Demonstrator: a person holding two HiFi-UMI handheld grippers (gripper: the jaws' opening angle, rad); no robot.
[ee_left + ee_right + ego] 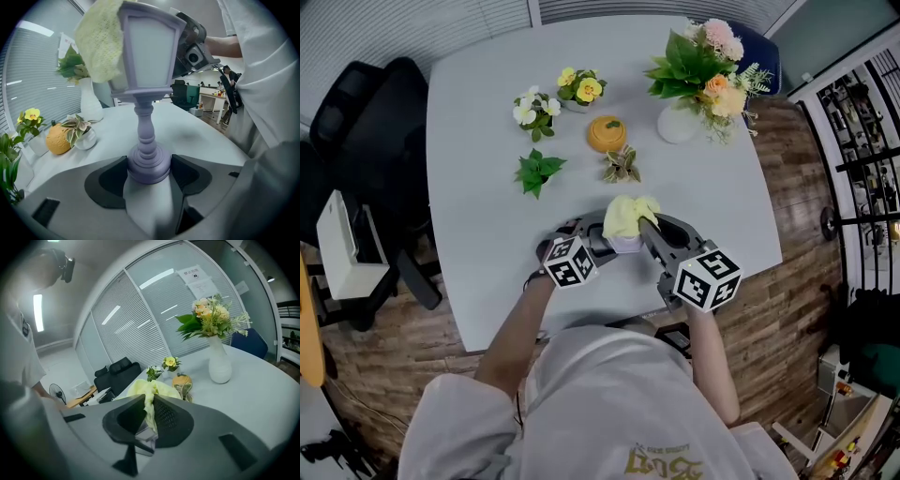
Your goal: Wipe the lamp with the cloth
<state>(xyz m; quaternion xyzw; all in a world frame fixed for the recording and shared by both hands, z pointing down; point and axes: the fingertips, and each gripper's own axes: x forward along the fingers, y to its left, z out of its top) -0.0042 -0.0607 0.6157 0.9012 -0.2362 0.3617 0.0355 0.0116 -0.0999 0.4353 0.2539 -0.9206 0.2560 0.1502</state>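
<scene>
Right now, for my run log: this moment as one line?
left tongs: shut on lamp base | right tongs: shut on cloth | cloth: on lamp head | stage: wiping

**Flowers and greenery on a white table**

A white vase (677, 124) of pink and orange blooms stands far right on the table (478, 141). An orange gourd (607, 133) sits near a variegated plant (622, 165). Yellow flowers (579, 89), white flowers (534, 111) and a green sprig (537, 172) lie further left. A black office chair (366, 122) stands beside the table's left edge.

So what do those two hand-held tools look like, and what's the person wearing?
Both the left gripper and right gripper have grey bodies, black-padded jaws and a white cube with black square markers. The person wears a white short-sleeved shirt.
</scene>
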